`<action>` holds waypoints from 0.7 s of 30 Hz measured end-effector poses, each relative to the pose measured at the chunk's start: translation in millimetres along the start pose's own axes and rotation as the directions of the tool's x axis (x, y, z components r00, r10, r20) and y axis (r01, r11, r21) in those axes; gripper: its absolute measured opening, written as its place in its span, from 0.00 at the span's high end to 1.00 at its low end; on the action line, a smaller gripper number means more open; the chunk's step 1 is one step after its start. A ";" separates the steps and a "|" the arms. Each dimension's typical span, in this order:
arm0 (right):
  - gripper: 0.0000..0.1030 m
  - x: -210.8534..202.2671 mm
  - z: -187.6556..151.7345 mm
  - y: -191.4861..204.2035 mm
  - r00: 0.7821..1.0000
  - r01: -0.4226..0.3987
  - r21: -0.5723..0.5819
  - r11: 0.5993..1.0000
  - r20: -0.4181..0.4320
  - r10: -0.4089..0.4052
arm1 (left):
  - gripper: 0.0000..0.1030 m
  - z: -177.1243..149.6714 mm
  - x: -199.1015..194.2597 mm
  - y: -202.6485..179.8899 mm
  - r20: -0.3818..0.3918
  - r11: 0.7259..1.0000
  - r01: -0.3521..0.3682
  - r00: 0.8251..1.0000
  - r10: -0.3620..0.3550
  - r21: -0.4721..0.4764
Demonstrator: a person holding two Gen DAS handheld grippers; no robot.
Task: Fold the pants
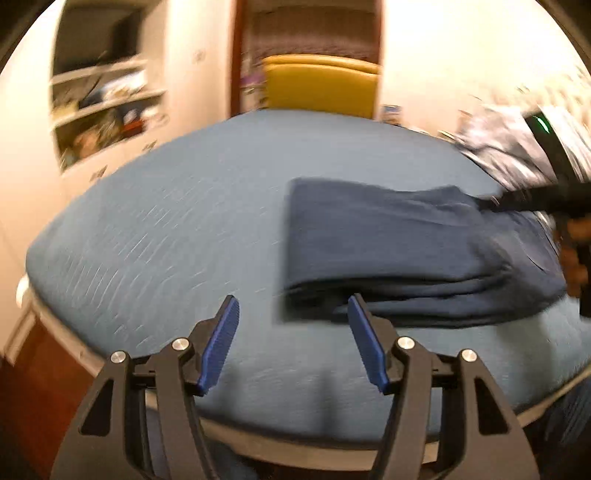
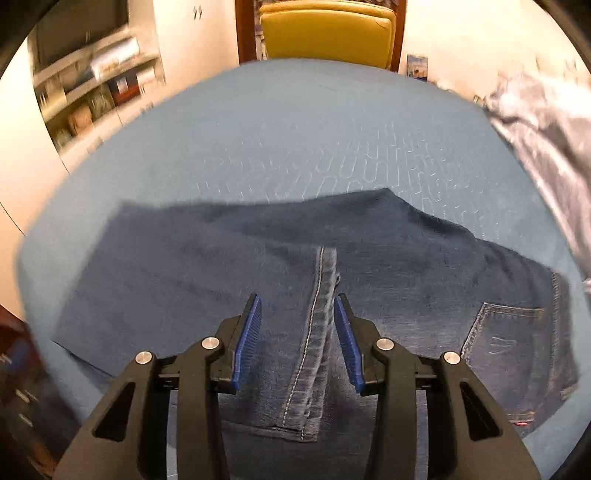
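Denim pants (image 2: pixel 258 266), dark blue, lie folded on the blue quilted cover (image 2: pixel 295 129) of a table or bed; which one, can't tell. In the right wrist view they spread across the near half of the surface, left part a flat folded slab, right part showing a back pocket (image 2: pixel 506 347) with light stitching. A hem strip (image 2: pixel 317 332) with pale stitching runs from the middle of the pants toward the camera, lying on top of the fabric.

Right gripper (image 2: pixel 297 328) hovers over the pants, blue pads apart, nothing between them but the hem strip below; whether the pads touch the cloth is unclear. Released, not grasping.

Left wrist view is motion-blurred. Left gripper (image 1: pixel 293 332) is spread wide, empty, over the bare cover at the near edge, its right pad just beside the near-left corner of the pants (image 1: pixel 406 251). The pants sit right of centre there, stacked in layers. Right gripper (image 1: pixel 535 199) shows as a dark shape at the far right edge over the pants, with a hand (image 1: pixel 576 258) on it.

Yellow chair (image 2: pixel 325 33) stands beyond the far side of the surface. Shelves (image 1: pixel 103 107) with clutter on the left wall. Pale crumpled cloth (image 2: pixel 546 125) lies at the right edge of the cover, apart from the pants.
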State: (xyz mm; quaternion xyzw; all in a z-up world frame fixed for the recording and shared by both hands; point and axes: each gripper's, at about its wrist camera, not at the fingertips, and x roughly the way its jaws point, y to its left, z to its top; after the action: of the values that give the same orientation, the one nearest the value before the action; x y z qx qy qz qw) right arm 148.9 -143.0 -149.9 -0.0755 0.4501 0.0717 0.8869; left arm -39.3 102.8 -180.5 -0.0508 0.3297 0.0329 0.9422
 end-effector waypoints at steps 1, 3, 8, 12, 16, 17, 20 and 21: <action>0.62 4.2 -3.3 0.3 1.000 0.019 -0.006 1.000 -0.010 -0.019 | 0.42 -1.4 0.3 6.7 0.008 1.000 -0.017 1.000 0.017 0.003; 0.63 20.7 -9.8 6.7 0.997 0.059 -0.036 0.998 -0.054 -0.061 | 0.45 -2.5 -2.0 7.2 0.032 0.995 -0.048 0.998 0.045 0.084; 0.58 45.5 -17.7 6.1 0.991 0.081 -0.053 0.995 -0.101 -0.086 | 0.45 4.1 -2.2 -24.3 0.093 0.961 -0.081 0.994 0.058 0.264; 0.57 49.9 -16.4 11.6 0.989 0.099 -0.081 0.992 -0.101 -0.107 | 0.43 -5.0 10.2 -75.8 0.186 0.876 -0.189 0.976 0.116 0.444; 0.55 49.9 -17.1 14.1 0.988 0.100 -0.085 0.991 -0.110 -0.109 | 0.40 -18.7 41.3 -108.8 0.207 0.699 -0.300 0.954 0.218 0.649; 0.54 50.0 -17.1 14.8 0.988 0.096 -0.080 0.992 -0.112 -0.104 | 0.40 -23.1 44.2 -111.7 0.210 0.672 -0.307 0.952 0.224 0.674; 0.54 52.7 -16.3 10.6 0.990 0.082 -0.067 0.994 -0.112 -0.089 | 0.40 -28.2 48.6 -110.6 0.231 0.620 -0.339 0.940 0.251 0.707; 0.54 51.6 -16.8 12.3 0.990 0.080 -0.063 0.995 -0.111 -0.087 | 0.40 -23.1 48.6 -107.7 0.245 0.621 -0.363 0.931 0.271 0.694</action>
State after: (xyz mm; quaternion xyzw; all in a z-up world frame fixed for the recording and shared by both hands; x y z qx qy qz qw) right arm 163.4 -131.2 -202.4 -0.1241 0.4941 0.0433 0.8594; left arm -5.3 -5.4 -220.9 0.3892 0.2635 0.0677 0.8801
